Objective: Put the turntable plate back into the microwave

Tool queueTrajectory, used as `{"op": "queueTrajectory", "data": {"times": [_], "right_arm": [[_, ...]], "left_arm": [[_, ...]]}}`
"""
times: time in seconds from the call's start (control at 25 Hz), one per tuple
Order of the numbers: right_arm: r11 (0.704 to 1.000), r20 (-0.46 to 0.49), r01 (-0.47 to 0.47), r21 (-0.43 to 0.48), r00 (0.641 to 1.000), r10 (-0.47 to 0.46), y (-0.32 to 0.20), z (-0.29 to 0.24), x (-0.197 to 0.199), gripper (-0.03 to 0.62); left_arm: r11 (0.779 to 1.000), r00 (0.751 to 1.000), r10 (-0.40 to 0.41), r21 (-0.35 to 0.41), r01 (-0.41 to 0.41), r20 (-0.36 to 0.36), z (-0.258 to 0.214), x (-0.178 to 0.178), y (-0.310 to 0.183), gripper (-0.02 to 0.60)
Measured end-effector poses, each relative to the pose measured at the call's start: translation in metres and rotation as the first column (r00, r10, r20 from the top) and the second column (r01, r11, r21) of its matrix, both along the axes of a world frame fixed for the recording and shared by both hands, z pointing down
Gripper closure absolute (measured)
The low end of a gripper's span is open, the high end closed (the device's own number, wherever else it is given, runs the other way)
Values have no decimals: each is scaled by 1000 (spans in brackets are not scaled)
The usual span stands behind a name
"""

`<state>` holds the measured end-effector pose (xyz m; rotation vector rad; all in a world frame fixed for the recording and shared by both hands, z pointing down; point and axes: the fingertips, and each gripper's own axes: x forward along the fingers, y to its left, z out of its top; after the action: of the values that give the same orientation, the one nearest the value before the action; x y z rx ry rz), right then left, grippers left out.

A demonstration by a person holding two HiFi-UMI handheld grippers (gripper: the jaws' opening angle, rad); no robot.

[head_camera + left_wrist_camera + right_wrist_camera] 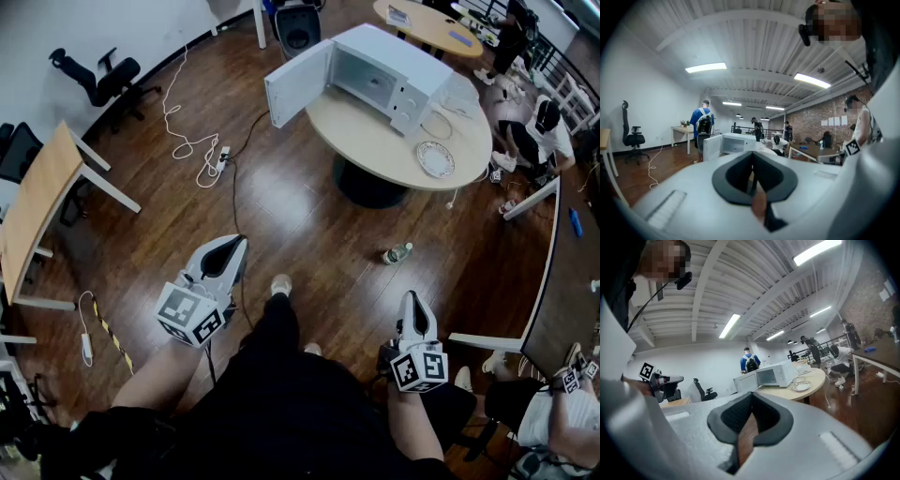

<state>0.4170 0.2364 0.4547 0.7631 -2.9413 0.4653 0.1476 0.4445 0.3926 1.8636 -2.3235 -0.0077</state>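
Left gripper (pixel 234 247) and right gripper (pixel 412 300) hold fingers pressed together, empty, well apart from the turntable plate (pixel 435 158) beside the open microwave (pixel 375 80).

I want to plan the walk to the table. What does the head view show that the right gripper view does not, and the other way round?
Only the head view: a bottle lying on the wooden floor in front of the round table, and a white cable curled on the floor. Only the right gripper view: the ceiling with its long lamps. Both: the microwave with its door open, and the plate lying beside it on the table.
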Motion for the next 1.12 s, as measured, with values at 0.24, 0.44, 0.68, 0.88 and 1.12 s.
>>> {"op": "queueTrajectory", "data": {"times": [0.24, 0.44, 0.68, 0.88, 1.12], "right_arm": [[1000, -28, 20, 2, 999, -20, 7, -1, -49, 592], [1000, -58, 12, -1, 998, -12, -4, 5, -86, 592], [1000, -57, -4, -25, 998, 3, -11, 5, -129, 592], [998, -35, -51, -24, 998, 51, -29, -1, -158, 592], [995, -42, -97, -9, 994, 97, -45, 0, -197, 592]], "left_arm": [[999, 999, 42, -8, -42, -17, 5, -51, -16, 577], [997, 996, 78, 0, -78, -50, 17, -89, -46, 577], [992, 990, 124, -19, -125, -72, 20, -126, -73, 577], [988, 986, 157, 4, -157, -56, 0, -154, -90, 577], [988, 985, 150, 49, -146, -87, 6, -208, -105, 577]]}}
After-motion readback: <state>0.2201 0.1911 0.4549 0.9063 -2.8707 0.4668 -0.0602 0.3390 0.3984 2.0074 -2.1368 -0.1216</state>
